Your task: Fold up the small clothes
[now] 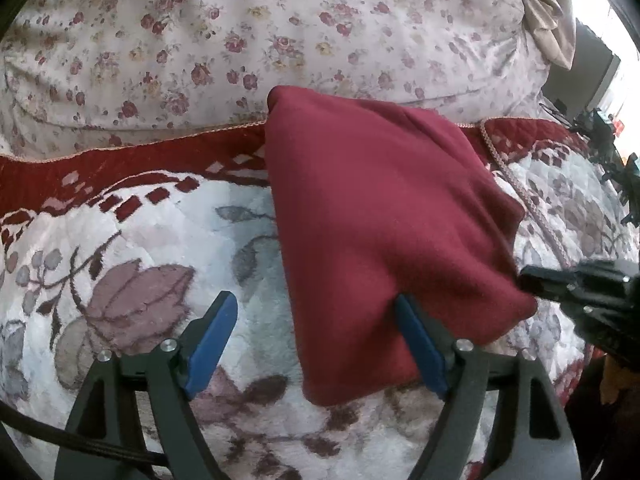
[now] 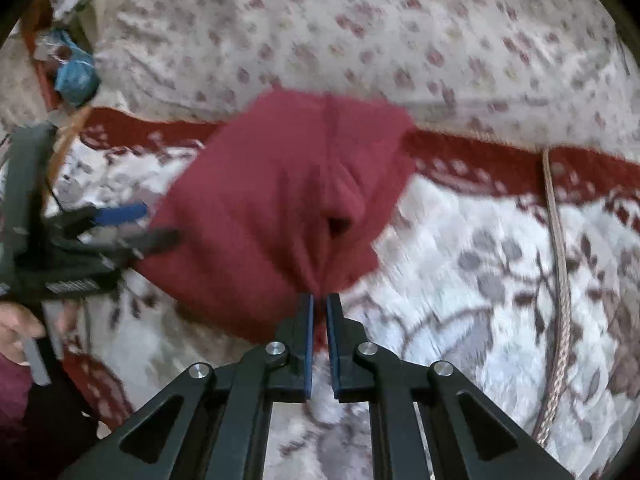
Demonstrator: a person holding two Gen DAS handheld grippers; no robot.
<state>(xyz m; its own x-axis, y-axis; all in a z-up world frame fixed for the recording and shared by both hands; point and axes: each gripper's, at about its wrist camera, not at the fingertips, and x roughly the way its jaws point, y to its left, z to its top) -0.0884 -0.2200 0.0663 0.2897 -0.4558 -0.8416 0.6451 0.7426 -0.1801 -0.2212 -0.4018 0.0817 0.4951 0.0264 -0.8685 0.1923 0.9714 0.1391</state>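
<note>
Right gripper (image 2: 319, 300) pinches the near edge of a dark red garment (image 2: 280, 184), apparently folded, on a floral blanket (image 2: 460, 240).

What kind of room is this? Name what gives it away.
Most likely a bedroom, with the work done on a bed. The dark red garment lies on a plush floral blanket with a red border, and a rose-print quilt is bunched up behind it. Household clutter sits beyond the edge.
</note>
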